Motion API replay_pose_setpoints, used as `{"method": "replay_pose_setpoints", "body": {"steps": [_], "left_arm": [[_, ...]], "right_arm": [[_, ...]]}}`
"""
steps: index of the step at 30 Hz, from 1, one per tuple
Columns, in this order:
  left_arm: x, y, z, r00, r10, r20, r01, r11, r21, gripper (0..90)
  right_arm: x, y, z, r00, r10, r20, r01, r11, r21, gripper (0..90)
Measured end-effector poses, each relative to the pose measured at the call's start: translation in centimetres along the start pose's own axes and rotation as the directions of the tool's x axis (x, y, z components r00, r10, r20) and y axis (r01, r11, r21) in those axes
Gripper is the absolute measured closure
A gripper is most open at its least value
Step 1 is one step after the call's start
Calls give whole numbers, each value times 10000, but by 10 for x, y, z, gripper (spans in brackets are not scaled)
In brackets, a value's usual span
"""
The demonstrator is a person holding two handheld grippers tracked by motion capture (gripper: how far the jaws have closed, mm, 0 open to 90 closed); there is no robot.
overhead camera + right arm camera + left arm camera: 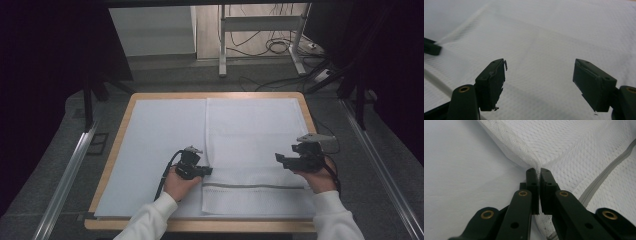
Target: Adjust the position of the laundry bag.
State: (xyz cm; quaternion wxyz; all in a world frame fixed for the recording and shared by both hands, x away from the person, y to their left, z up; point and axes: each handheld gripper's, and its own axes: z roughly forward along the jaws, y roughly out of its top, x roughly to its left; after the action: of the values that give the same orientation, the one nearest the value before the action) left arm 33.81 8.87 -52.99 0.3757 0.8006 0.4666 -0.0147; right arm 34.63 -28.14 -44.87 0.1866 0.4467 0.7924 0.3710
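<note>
High view: wooden table (118,145) with a pale sheet (155,145) spread over most of its top; white mesh bag (252,150) lying flat on the right half of the sheet, long side running away from the person, grey zipper band (255,186) crossing it near the near end. Left gripper (205,171) at the bag's left edge, just above the zipper band, held in the left hand (179,184), white sleeve (150,217) entering from the bottom. Right gripper (279,159) over the bag's right portion, pointing left toward the other, held in the right hand (316,179), grey three-cornered plate on top. Left gripper view: left gripper (538,173) with jaws drawn nearly together, pinching the bag (579,152) at its hemmed edge; mesh bunched into a small peak at the tips, fabric lifted slightly off the sheet (461,182); zipper band (610,167) running diagonally at right. Right gripper view: right gripper (539,75) with jaws spread wide, nothing between them, mesh of the bag (544,37) beneath; contact with the fabric hard to judge, probably hovering just above it. Tip of the left gripper (431,47) at the far left edge, beside a raised fold of mesh. Beyond the table, floor with a metal frame (260,35) and loose cables (277,47).
</note>
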Motion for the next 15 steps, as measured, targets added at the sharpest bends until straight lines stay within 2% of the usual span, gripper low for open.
{"method": "replay_pose_setpoints", "body": {"steps": [1, 5, 7, 8, 9, 11, 15], "left_arm": [[0, -1, -1, 10000, 33, 7, -33, 10000, 19, 879], [-1, -1, -1, 10000, -17, -12, 17, 10000, -71, 879], [-1, -1, -1, 10000, -21, -14, 21, 10000, -82, 879], [-1, -1, -1, 10000, -21, -14, 21, 10000, -82, 879], [-1, -2, -1, 10000, -31, -17, 31, 10000, -94, 879], [-1, -2, -2, 10000, 64, -41, -64, 10000, -44, 879], [-1, -2, -2, 10000, 87, -29, -87, 9999, -63, 879]], "right_arm": [[-10, -2, -1, 9995, 192, 256, -196, 9997, 133, 257], [-30, -10, -5, 9948, 765, 666, -798, 9957, 479, 269], [-39, -14, -6, 9907, 908, 1010, -985, 9923, 745, 275], [-39, -14, -6, 9907, 908, 1010, -985, 9923, 745, 275], [-48, -18, -7, 9858, 1107, 1262, -1228, 9881, 927, 280], [-54, -22, -7, 9822, 1330, 1326, -1473, 9835, 1046, 300], [-62, -27, -7, 9773, 1467, 1526, -1655, 9790, 1189, 333]]}}
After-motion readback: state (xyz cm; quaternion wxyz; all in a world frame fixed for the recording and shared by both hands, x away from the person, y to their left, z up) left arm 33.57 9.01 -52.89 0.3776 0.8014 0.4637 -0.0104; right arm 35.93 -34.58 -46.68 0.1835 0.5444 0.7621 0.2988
